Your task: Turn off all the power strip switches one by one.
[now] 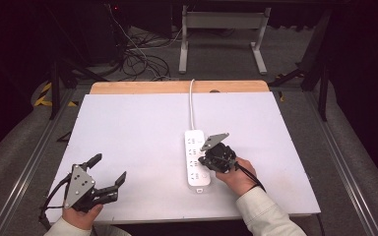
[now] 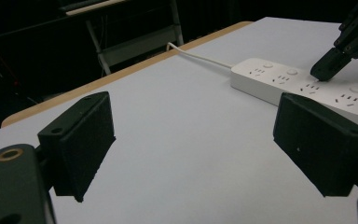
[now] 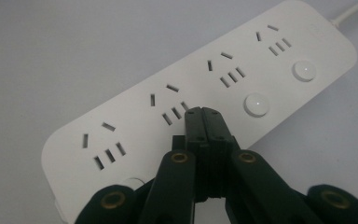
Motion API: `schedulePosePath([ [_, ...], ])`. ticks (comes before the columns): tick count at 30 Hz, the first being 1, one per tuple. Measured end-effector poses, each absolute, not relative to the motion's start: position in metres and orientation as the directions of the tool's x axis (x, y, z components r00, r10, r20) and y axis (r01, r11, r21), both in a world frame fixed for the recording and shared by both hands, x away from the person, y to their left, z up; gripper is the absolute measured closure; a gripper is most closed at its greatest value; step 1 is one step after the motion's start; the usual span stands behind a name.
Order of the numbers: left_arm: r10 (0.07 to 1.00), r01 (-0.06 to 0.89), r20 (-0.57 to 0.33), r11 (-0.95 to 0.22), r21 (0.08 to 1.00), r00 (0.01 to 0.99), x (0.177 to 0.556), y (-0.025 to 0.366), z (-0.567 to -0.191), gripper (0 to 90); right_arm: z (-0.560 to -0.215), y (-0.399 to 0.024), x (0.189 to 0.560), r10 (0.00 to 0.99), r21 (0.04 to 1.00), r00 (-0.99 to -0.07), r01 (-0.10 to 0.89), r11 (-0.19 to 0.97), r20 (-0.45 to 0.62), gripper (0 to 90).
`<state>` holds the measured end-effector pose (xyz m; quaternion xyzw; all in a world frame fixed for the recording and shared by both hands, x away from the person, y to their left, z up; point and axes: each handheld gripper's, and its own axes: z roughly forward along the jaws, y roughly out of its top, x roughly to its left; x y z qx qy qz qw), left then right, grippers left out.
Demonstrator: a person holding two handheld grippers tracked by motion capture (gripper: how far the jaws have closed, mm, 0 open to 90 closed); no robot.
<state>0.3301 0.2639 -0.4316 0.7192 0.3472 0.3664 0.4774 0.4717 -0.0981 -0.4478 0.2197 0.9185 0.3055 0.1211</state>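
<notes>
- On the white table top (image 1: 142, 132) we see one power strip (image 1: 197, 160) lying right of centre, its long axis running away from us; its white cable (image 1: 192, 101) leaves over the far wooden edge (image 1: 177, 87).
- Around the strip the surface is bare: wide open room to its left, a narrower bare band to its right, and a short margin between its near end and the front edge.
- We count two grippers, one strip, one cable, and four socket groups on the strip; in the right gripper view two round buttons (image 3: 256, 103) are plain and a third is partly hidden under the jaws.
- We hold the left gripper (image 1: 109, 169) near the front left corner, well apart from the strip, jaws spread wide with nothing between them.
- We hold the right gripper (image 1: 207, 160) over the strip's right side, jaws pressed together with nothing between them.
- Only the right gripper view resolves the closed tip (image 3: 203, 114) beside the second socket group from the near end, by the button row.
- From the left gripper view we see that tip (image 2: 324, 70) side-on, down at the strip's top face; whether it touches we cannot tell.
</notes>
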Motion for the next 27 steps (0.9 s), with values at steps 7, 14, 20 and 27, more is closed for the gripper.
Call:
schedulePosePath([
  [7, 0.851, 0.15, 0.189, -0.296, 0.943, 0.49, 0.329, 0.264, -0.431, 13.1, -0.448, -0.098, 0.471, 0.486, 0.62, -0.87, 0.339, 0.708, -0.079, 90.0],
  [14, 0.85, 0.15, 0.191, -0.298, 0.943, 0.49, 0.329, 0.264, -0.431, 12.9, -0.45, -0.099, 0.471, 0.49, 0.625, -0.868, 0.339, 0.703, -0.081, 90.0],
  [20, 0.852, 0.152, 0.185, -0.292, 0.944, 0.49, 0.33, 0.264, -0.431, 13.0, -0.434, -0.107, 0.466, 0.484, 0.717, -0.874, 0.314, 0.622, -0.038, 90.0],
  [27, 0.85, 0.151, 0.192, -0.3, 0.942, 0.49, 0.331, 0.263, -0.432, 13.0, -0.417, -0.108, 0.462, 0.496, 0.746, -0.865, 0.285, 0.602, -0.071, 90.0],
])
